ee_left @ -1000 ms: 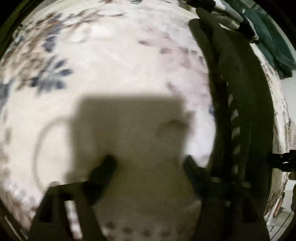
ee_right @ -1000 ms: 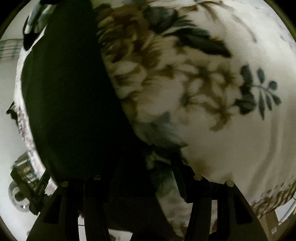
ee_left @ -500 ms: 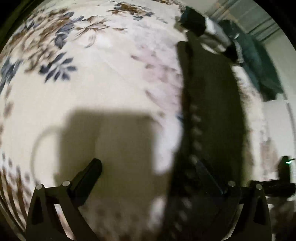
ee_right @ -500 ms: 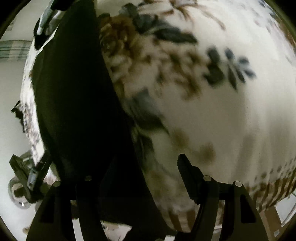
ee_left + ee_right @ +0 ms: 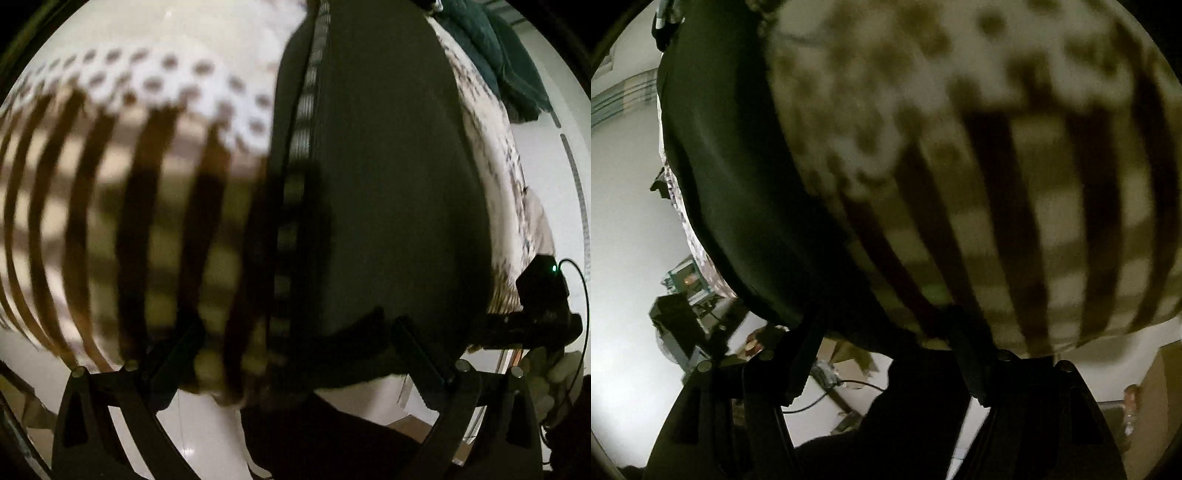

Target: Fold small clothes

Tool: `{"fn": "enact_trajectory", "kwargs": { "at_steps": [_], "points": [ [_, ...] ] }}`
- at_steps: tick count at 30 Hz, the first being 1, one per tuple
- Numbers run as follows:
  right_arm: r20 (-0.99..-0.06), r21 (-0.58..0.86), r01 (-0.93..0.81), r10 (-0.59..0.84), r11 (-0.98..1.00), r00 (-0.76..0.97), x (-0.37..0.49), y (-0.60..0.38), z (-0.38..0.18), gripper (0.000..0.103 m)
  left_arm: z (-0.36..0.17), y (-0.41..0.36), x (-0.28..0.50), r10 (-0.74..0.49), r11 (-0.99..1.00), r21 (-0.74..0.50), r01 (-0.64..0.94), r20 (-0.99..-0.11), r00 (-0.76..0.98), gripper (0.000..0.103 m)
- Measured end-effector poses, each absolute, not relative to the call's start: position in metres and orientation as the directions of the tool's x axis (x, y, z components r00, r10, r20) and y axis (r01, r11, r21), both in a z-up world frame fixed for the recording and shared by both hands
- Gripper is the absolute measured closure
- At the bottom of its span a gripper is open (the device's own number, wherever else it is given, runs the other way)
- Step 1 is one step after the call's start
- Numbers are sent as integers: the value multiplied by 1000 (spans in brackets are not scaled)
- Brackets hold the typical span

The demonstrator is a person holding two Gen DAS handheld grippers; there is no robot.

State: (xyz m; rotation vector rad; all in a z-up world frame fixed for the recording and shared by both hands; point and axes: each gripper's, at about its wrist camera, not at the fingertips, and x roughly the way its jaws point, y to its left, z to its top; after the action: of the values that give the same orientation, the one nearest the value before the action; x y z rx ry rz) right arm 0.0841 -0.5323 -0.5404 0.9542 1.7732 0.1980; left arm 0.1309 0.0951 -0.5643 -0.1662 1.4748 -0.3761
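Note:
A long dark garment [image 5: 388,184] with a pale checked trim along its left side lies stretched on a cream bedspread [image 5: 147,184] with brown stripes at its border. Its near end reaches the bed's edge. My left gripper [image 5: 295,350] is open and straddles that near end, the pads apart from the cloth. In the right wrist view the same garment [image 5: 731,184] runs up the left side over the bedspread [image 5: 997,184]. My right gripper [image 5: 886,343] is open too, with the garment's near end between its fingers, not pinched. Both views are blurred.
A heap of teal clothes [image 5: 498,55] lies at the far end of the bed. Pale floor [image 5: 628,295] shows past the bed's edge, with dark equipment and cables [image 5: 679,321] on it. A black device with a green light [image 5: 543,302] sits to the right.
Both grippers have drawn back from the floral middle of the bedspread to its striped near edge. The garment's near end now lies between each pair of fingers. The right jaws stand slightly wider.

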Motion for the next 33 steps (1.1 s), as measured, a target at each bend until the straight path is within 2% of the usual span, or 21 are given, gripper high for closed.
{"fn": "enact_trajectory", "kwargs": {
  "at_steps": [5, 6, 7, 8, 9, 10, 11, 13, 14, 20, 21, 26, 33],
  "points": [
    [-676, 594, 499, 728, 631, -115, 83, -535, -548, 34, -568, 95, 120, -336, 932, -322, 167, -939, 69, 0],
    [-663, 609, 493, 740, 622, -115, 86, -522, -549, 34, -569, 93, 121, -338, 931, -322, 172, -938, 79, 7],
    [-651, 622, 480, 749, 618, -121, 87, -520, -550, 34, -567, 94, 119, -322, 937, -302, 174, -941, 101, 21],
    [-646, 630, 466, 752, 622, -131, 88, -516, -551, 34, -565, 96, 115, -307, 943, -286, 173, -945, 112, 29],
    [-650, 634, 446, 748, 632, -136, 87, -515, -552, 37, -564, 97, 115, -303, 944, -281, 171, -945, 120, 50],
    [-660, 629, 431, 738, 647, -143, 87, -514, -553, 51, -562, 98, 114, -300, 946, -279, 164, -946, 125, 75],
    [-671, 622, 422, 726, 660, -147, 92, -508, -555, 58, -559, 101, 114, -301, 947, -282, 152, -945, 126, 80],
    [-665, 634, 422, 735, 648, -129, 90, -517, -551, 85, -551, 110, 110, -325, 943, -310, 120, -935, 140, 91],
    [-655, 647, 425, 747, 633, -115, 88, -521, -548, 89, -546, 115, 109, -342, 938, -330, 103, -929, 143, 91],
    [-604, 721, 394, 796, 570, -47, 79, -549, -508, 91, -510, 133, 105, -415, 909, -416, 32, -895, 161, 95],
    [-593, 731, 391, 804, 559, -39, 79, -555, -501, 91, -501, 138, 106, -442, 895, -446, 14, -882, 166, 98],
    [-538, 797, 344, 842, 496, 30, 88, -576, -455, 91, -471, 141, 113, -511, 855, -519, 12, -837, 198, 98],
    [-466, 839, 374, 877, 396, 117, 106, -586, -426, 91, -466, 131, 155, -596, 788, -615, -38, -776, 205, 98]
  ]
}}
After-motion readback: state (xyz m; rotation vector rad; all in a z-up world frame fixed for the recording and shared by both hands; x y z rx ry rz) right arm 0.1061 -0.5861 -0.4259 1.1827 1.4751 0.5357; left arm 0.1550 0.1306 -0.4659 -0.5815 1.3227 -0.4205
